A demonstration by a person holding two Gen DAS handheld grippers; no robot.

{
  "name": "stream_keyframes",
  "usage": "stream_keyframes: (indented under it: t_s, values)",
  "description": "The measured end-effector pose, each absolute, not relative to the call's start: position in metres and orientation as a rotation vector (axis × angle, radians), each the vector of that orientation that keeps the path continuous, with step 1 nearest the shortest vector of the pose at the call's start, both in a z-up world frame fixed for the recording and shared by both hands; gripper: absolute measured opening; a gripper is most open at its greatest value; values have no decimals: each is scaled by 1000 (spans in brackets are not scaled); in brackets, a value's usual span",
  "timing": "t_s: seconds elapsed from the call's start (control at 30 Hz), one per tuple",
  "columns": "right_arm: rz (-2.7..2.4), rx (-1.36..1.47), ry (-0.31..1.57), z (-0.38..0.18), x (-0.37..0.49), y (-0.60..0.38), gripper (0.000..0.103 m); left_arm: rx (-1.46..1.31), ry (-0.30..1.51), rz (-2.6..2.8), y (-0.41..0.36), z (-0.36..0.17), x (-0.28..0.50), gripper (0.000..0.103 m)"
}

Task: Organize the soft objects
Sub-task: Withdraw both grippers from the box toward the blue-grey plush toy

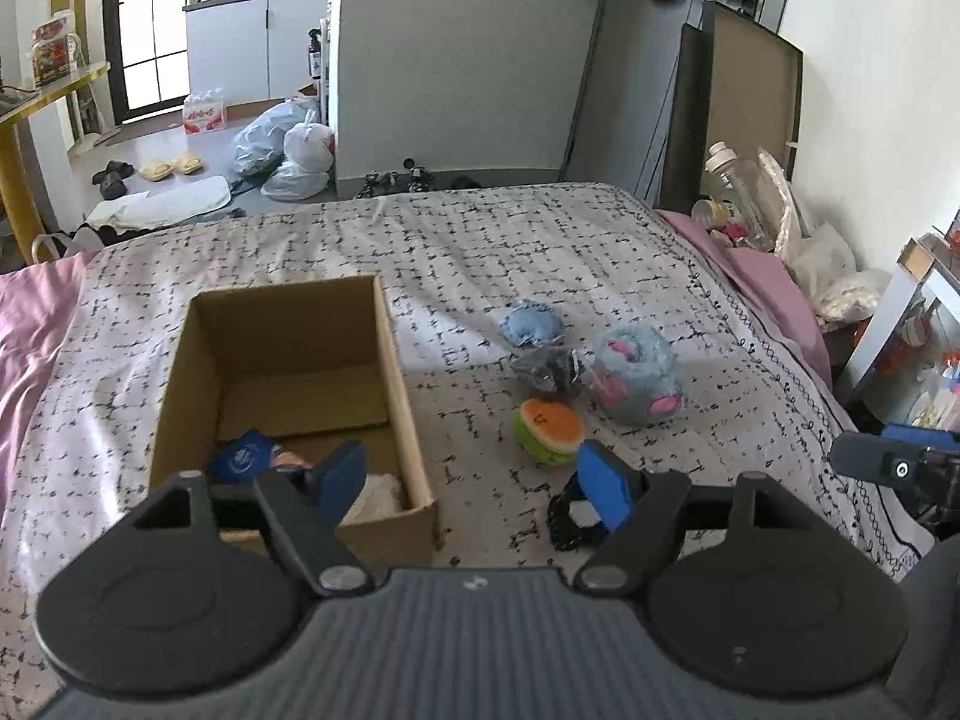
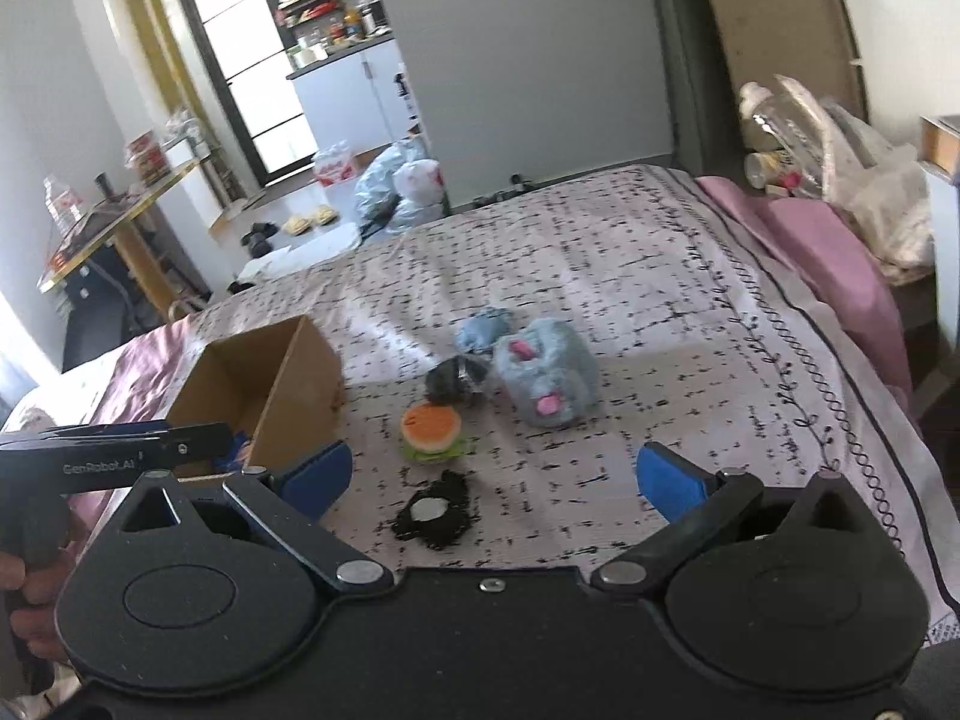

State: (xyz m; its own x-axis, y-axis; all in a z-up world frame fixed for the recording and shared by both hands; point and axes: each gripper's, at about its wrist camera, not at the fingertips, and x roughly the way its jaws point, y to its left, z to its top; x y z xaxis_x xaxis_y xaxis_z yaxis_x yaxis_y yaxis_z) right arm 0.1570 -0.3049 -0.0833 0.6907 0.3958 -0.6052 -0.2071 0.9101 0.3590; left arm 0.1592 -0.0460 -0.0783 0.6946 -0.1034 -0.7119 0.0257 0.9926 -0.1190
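An open cardboard box (image 1: pixel 282 396) (image 2: pixel 264 390) stands on the patterned bedspread, with a blue item (image 1: pixel 240 462) and a white soft piece (image 1: pixel 378 495) inside. To its right lie a burger plush (image 1: pixel 549 431) (image 2: pixel 432 432), a black scrunchie (image 1: pixel 576 519) (image 2: pixel 435 513), a fuzzy blue plush (image 1: pixel 639 381) (image 2: pixel 546 375), a dark wrapped item (image 1: pixel 549 369) (image 2: pixel 456 381) and a small light-blue cushion (image 1: pixel 531 324) (image 2: pixel 483 327). My left gripper (image 1: pixel 474 483) is open over the box's near right corner and holds nothing. My right gripper (image 2: pixel 492 480) is open just behind the scrunchie, apart from it.
Pink sheets (image 1: pixel 36 324) edge the bed on both sides. Bottles and bags (image 1: pixel 756 204) crowd the bedside at right. Plastic bags (image 1: pixel 288 150) and slippers lie on the floor beyond the bed's far edge. A hand (image 2: pixel 24 600) holds the left gripper (image 2: pixel 120 450).
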Motion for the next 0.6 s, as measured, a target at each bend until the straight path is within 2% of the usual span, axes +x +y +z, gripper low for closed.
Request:
stream_keyframes:
  t_s: [0.17,0.4,0.6]
  values:
    - [305,281,760,-93,165,-313,90,-94,817,-77,-55,-81,174,76]
    - [294,318,778,-101,180,-323,84,-136,849,-114,-68,-87,195,76]
    - [298,353,794,-109,200,-327,73,-183,903,-140,-78,-102,215,73]
